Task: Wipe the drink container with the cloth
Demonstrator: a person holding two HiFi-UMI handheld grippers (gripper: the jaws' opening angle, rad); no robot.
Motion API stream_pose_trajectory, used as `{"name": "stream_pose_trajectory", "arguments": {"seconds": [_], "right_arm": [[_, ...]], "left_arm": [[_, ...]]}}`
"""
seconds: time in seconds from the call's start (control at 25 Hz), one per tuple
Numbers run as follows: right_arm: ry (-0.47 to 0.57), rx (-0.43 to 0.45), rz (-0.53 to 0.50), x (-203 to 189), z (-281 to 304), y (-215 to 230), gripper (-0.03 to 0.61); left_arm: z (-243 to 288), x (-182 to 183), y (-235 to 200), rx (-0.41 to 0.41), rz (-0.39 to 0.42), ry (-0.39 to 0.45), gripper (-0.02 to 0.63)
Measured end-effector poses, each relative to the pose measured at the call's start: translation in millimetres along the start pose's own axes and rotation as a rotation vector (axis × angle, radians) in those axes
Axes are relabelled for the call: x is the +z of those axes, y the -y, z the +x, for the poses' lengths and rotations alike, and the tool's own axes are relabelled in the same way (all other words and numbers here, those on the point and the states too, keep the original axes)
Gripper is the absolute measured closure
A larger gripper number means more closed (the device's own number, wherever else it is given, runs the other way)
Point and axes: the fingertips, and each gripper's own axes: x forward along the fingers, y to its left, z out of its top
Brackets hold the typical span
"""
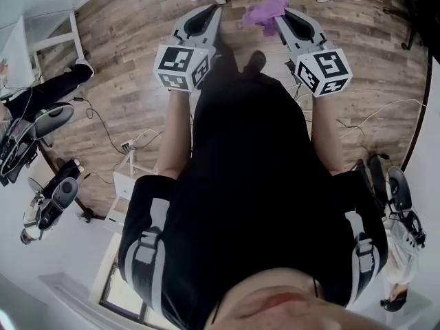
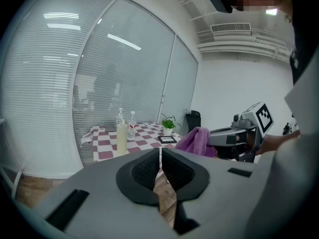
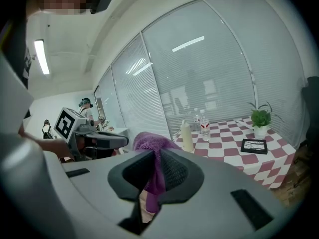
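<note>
left tool (image 2: 160, 159): jaws pressed together, nothing between them. right tool (image 3: 155, 158): jaws pinching a purple fabric cloth (image 3: 151, 141), which bunches above them and hangs below. tall pale-yellow plastic drink container (image 3: 187, 136): upright near the facing edge of the red-and-white chequered surface (image 3: 230, 144), just beside two clear water bottles (image 3: 203, 126). both tools are well apart from it.

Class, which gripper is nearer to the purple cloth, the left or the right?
Right. The right gripper is shut on the cloth. The left gripper is shut and empty, apart from the cloth, off to its left.
</note>
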Motion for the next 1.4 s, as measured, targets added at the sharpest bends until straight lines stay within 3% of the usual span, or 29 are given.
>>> {"name": "stream_pose_trajectory", "arguments": {"seconds": [0.32,0.84,1.2,1.4], "right_arm": [[-0.025,-0.068,-0.021,25.1,65.0,-0.8,0.531],[-0.019,-0.211,0.018,58.7,166.2,1.4,0.531],[-0.041,-0.303,0.076,44.6,167.0,17.6,0.529],[-0.040,-0.313,0.079,47.6,169.4,33.1,0.529]], "left_arm": [[17.2,29.7,-65.5,-0.059,0.021,0.020,0.574],[54.1,63.0,-168.2,-0.201,0.085,-0.018,0.574],[87.7,58.8,-177.7,-0.287,0.134,-0.077,0.574],[100.5,67.1,-169.6,-0.306,0.062,-0.074,0.574]]}}
